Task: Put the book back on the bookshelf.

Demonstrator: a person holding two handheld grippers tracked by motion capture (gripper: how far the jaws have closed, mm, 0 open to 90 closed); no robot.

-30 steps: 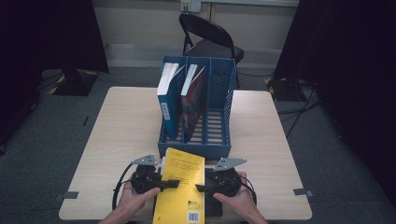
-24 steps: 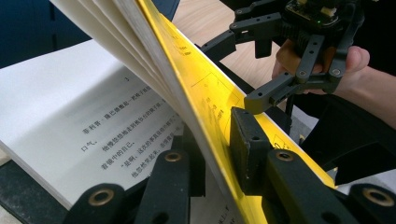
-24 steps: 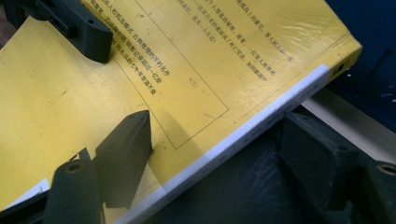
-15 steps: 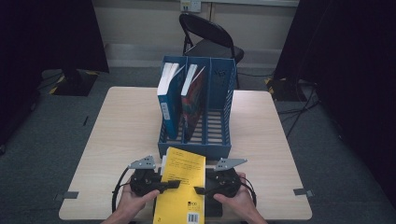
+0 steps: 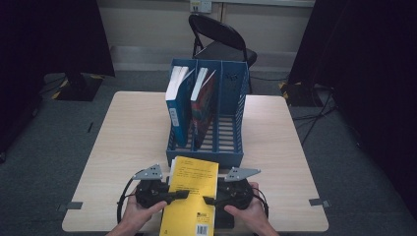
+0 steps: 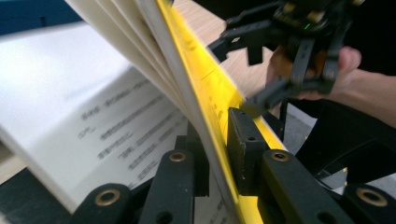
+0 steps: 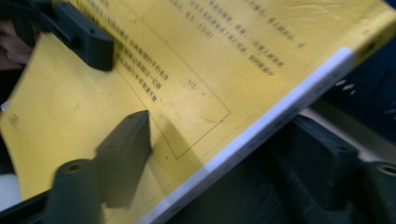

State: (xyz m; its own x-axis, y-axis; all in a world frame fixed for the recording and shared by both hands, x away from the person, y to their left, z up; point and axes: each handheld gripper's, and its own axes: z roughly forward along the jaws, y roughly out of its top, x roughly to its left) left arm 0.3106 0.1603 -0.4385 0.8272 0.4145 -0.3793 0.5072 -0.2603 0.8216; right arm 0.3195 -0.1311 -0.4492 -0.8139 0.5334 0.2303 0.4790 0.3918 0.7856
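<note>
Now you have the yellow paperback point(image 5: 193, 192) lying just in front of the blue file rack point(image 5: 231, 156), on the near edge of the worktop point(image 5: 123, 147), caught from both sides. Your left tongs point(image 6: 217, 140) are clamped tight on the cover and a thin sheaf of pages along the fore-edge; the pages fan away from the cover there, so that grip holds only part of the block. Your right tongs point(image 7: 205, 154) straddle the spine edge, one jaw flat on the cover and the other under the book; they have just closed a little, and whether the pads truly press I cannot tell.

Expect a light, floppy book: the soft cover bends, the glossy face may slide, and loose pages will sag or crease. Take it by the spine, where the block is stiffest, and keep all the pages inside the left grip.

Against half a second ago, the book sits at the same spot before the rack, and both hands look unmoved.
</note>
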